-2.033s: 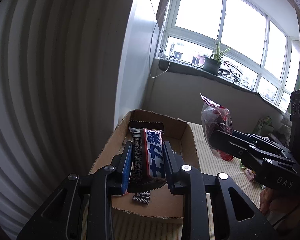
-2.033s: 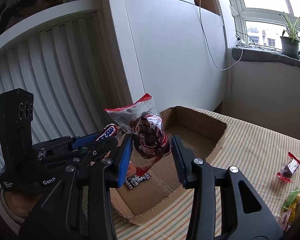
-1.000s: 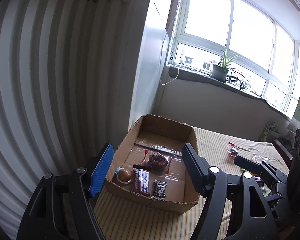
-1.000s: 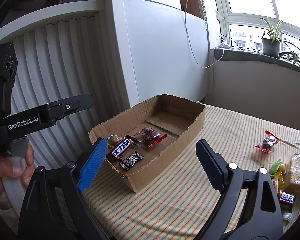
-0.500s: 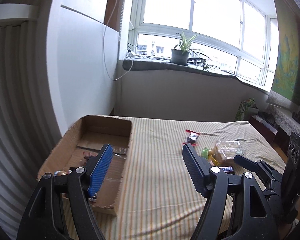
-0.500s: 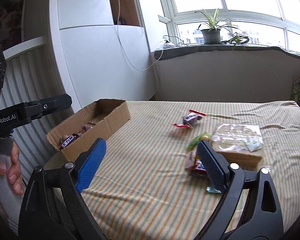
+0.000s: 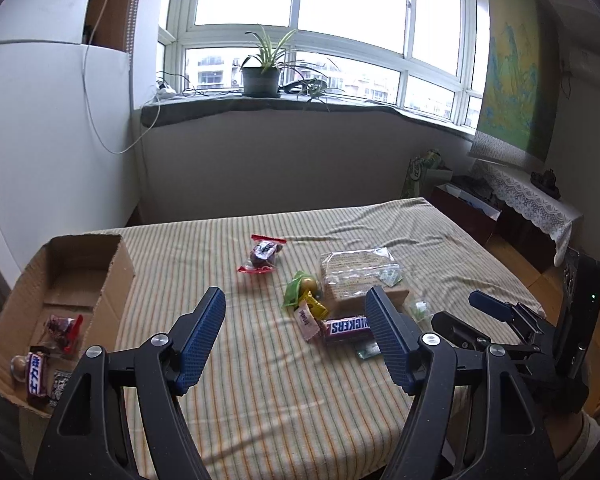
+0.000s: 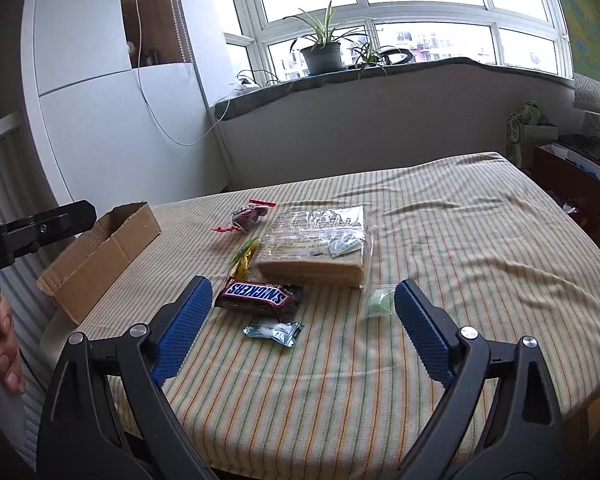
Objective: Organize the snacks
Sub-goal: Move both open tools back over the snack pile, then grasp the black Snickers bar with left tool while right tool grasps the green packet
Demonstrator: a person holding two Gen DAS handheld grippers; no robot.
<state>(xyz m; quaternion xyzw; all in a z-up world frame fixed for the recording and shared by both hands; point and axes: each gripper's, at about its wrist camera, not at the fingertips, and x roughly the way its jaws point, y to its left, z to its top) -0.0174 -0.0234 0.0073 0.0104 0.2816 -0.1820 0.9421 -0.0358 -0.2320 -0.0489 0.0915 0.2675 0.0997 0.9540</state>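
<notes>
At nine o'clock, my cardboard box (image 7: 112, 276) holds a few snacks; the Snickers bar (image 8: 259, 295), cracker pack (image 8: 316, 244) and candies wait on the desk. Both tongs (image 7: 296, 334) (image 8: 304, 326) gape empty.

Wide bay window (image 7: 300, 20), bright daylight; potted plant (image 7: 262, 70) on grey sill (image 7: 340, 106); white wall panel (image 7: 40, 120), hanging cable (image 7: 100, 128); landscape scroll (image 7: 512, 60) right; lace-covered cabinet (image 7: 532, 204).
</notes>
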